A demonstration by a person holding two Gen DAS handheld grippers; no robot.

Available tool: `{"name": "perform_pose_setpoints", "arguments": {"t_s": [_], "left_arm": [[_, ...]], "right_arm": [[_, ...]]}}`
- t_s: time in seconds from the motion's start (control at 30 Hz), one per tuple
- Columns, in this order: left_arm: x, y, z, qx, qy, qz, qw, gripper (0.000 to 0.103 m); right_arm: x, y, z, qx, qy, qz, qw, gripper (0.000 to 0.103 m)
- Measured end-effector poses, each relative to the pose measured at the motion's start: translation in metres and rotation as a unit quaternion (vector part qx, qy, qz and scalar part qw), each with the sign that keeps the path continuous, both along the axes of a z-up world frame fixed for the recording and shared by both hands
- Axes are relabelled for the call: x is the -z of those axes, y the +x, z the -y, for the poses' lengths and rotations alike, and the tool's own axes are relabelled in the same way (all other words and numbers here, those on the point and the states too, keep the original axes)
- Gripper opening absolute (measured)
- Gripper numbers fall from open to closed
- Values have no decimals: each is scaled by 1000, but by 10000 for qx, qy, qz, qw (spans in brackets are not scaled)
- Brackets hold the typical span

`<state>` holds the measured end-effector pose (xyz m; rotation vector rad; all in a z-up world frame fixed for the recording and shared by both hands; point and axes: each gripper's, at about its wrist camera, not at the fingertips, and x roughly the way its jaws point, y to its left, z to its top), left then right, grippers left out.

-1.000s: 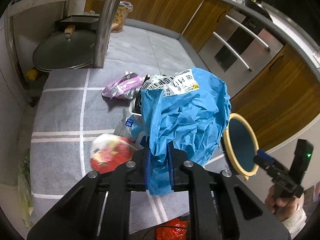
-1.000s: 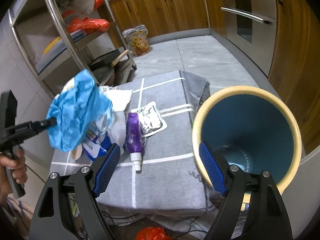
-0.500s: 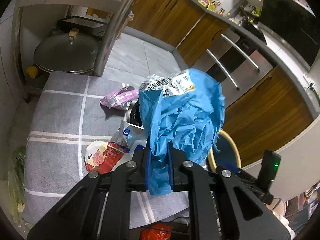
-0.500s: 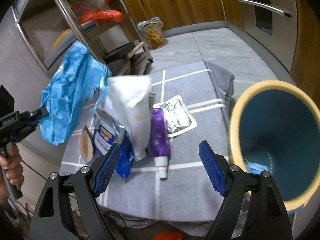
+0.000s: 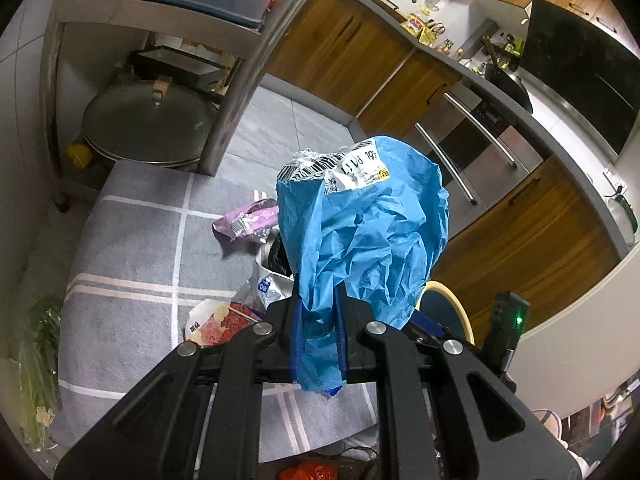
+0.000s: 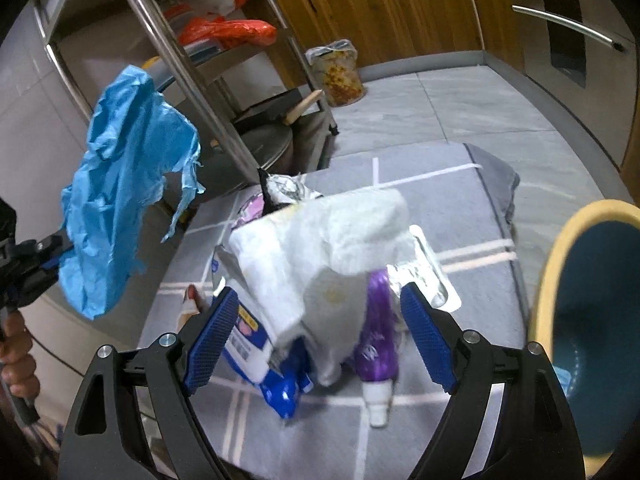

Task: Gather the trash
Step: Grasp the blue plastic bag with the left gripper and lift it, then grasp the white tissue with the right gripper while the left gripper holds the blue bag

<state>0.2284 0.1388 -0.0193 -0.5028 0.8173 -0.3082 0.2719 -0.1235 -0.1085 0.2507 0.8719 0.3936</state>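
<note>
My left gripper (image 5: 318, 334) is shut on a crumpled blue plastic bag (image 5: 364, 240) with a white barcode label and holds it up above the grey checked cloth (image 5: 136, 248); the bag also shows in the right wrist view (image 6: 120, 208). My right gripper (image 6: 320, 340) is open and hangs over a pile of trash: a white crumpled tissue (image 6: 332, 248), a blue-and-white packet (image 6: 276, 380), a purple tube (image 6: 378, 352) and a foil wrapper (image 6: 424, 276). The blue bin with a cream rim (image 6: 556, 280) stands at the right edge. A pink wrapper (image 5: 248, 226) and a red-patterned packet (image 5: 220, 322) lie on the cloth.
A steel shelf rack (image 6: 180, 72) with a pan lid (image 5: 148, 120) stands behind the cloth. Wooden cabinets (image 5: 352, 52) and an oven (image 5: 472, 148) line the far side. A bagged bin (image 6: 336, 72) stands on the floor. Green vegetables (image 5: 36, 360) lie at the left.
The left gripper has lifted the blue bag higher. The right gripper has swung left, away from the bin, so the trash pile now lies between its open fingers.
</note>
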Motion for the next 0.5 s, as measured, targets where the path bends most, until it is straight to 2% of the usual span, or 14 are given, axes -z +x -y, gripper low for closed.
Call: {"name": "perform_pose_setpoints", "arguments": {"t_s": [0.13,0.17,0.2,0.27,0.33,0.43,0.5], "left_arm": [[-2,1,0,-30,-5,14,10000,13],[-3,2,0,-39,-14,18,10000,13],[-5,2,1,-48,-18,34,10000,13],[-7,3,1,-63,-18,63,10000,13],[-8,3,0,-89,-31,83,9999,13],[-8,3,0,-112,-57,91,9999,13],[-9,3,0,-124,-74,95,9999,13]], "right_arm": [[7,17,-16,-68,-92,-55,9999,84],[9,21,-20,-73,-105,-78,9999,80],[9,22,-21,-68,-111,-73,9999,73],[10,23,-23,-27,-195,-71,9998,40],[7,21,-20,-20,-161,-17,9999,26],[-2,16,-14,14,-2,80,10000,26],[-10,13,-11,-11,49,184,9998,18]]}}
